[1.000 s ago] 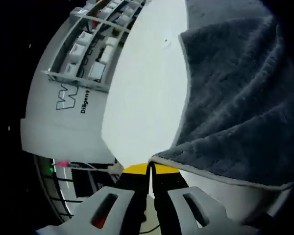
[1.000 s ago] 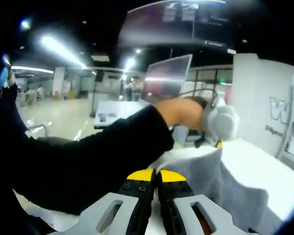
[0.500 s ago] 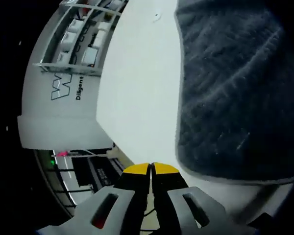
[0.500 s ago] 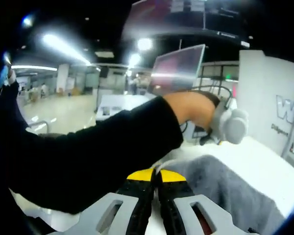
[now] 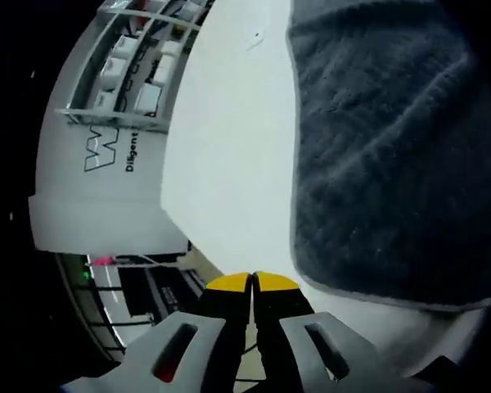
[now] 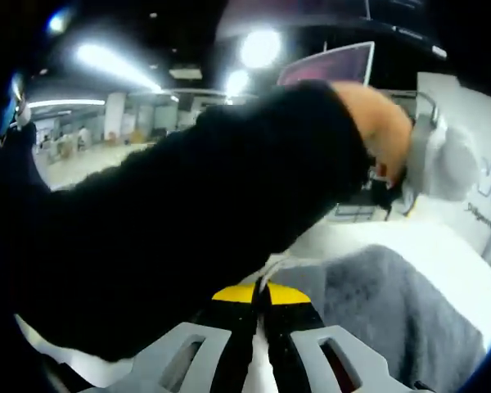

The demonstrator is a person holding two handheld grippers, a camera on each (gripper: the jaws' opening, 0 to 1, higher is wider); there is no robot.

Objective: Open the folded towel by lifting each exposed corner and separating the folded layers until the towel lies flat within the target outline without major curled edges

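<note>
Grey towel (image 5: 385, 155) lay spread on the white table (image 5: 229, 164). Left gripper (image 5: 252, 282) sat pressed together, empty, off the towel's edge, likely released. Right gripper (image 6: 258, 293) likewise, behind the person's sleeve (image 6: 188, 221).

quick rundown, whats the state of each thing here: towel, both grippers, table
towel: dark grey, spread on the table, near edge lying flat, no gripper on it
left gripper: jaws shut, holding nothing, off the towel's edge
right gripper: jaws shut; whether it pinches cloth cannot be told
table: white, bare beside the towel
sleeve: black, crossing the right gripper view
</note>
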